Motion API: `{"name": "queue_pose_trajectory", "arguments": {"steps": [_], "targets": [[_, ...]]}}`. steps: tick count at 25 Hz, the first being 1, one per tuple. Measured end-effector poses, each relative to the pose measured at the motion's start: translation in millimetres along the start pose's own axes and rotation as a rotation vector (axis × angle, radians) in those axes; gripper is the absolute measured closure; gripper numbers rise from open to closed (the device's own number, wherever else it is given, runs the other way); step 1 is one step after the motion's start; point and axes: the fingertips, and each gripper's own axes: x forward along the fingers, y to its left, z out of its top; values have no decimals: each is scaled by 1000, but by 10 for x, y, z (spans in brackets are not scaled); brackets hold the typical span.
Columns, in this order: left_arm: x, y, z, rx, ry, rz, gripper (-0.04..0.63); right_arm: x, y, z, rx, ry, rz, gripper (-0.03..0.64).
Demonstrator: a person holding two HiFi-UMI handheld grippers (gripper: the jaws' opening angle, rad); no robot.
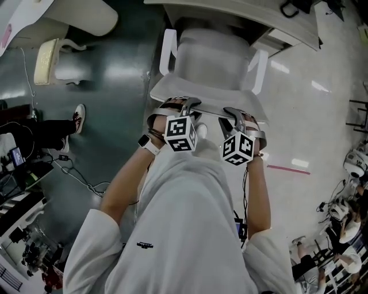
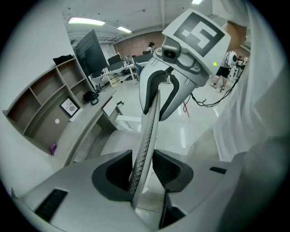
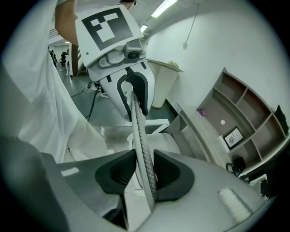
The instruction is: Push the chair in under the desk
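The person's white shirt (image 1: 190,229) fills the bottom of the head view, with a small dark logo (image 1: 145,245) on it too small to read. Both forearms reach forward and down, elbows bent outward, and there is a watch (image 1: 148,142) on the left wrist. The left hand (image 1: 164,118) and right hand (image 1: 253,129) sit side by side at the same height, each wrapped round its tool. Each tool carries a marker cube (image 1: 180,133) printed with black-and-white square patterns and no letters.

The left gripper (image 1: 187,106) points steeply down onto the top rim of the backrest (image 1: 172,92) of the chair (image 1: 213,57). In the left gripper view its jaws are about half closed, with the thin perforated rim (image 2: 144,136) running up between the pads (image 2: 165,170) and held by them. The right gripper (image 1: 234,113) is just beside it on the same rim. In the right gripper view its jaws are also about half closed, and its pads (image 3: 120,174) press the rim (image 3: 141,136) from both sides. Each gripper view shows the other gripper clamped further along the edge.

Beyond the hands, the chair faces away from the person. The far end of its seat is just under the near edge of the desk (image 1: 247,11), while most of the seat and both white armrests (image 1: 167,51) are out in the open. A shelf unit (image 3: 253,113) on the desk holds a framed picture (image 3: 233,137) whose print is unreadable.
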Motion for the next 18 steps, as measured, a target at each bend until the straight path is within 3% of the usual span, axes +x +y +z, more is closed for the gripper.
{"name": "queue_pose_trajectory", "arguments": {"steps": [18], "targets": [[279,826,-51,30,-17,35,442,427,-686,140,6,-6,-59,489]]}}
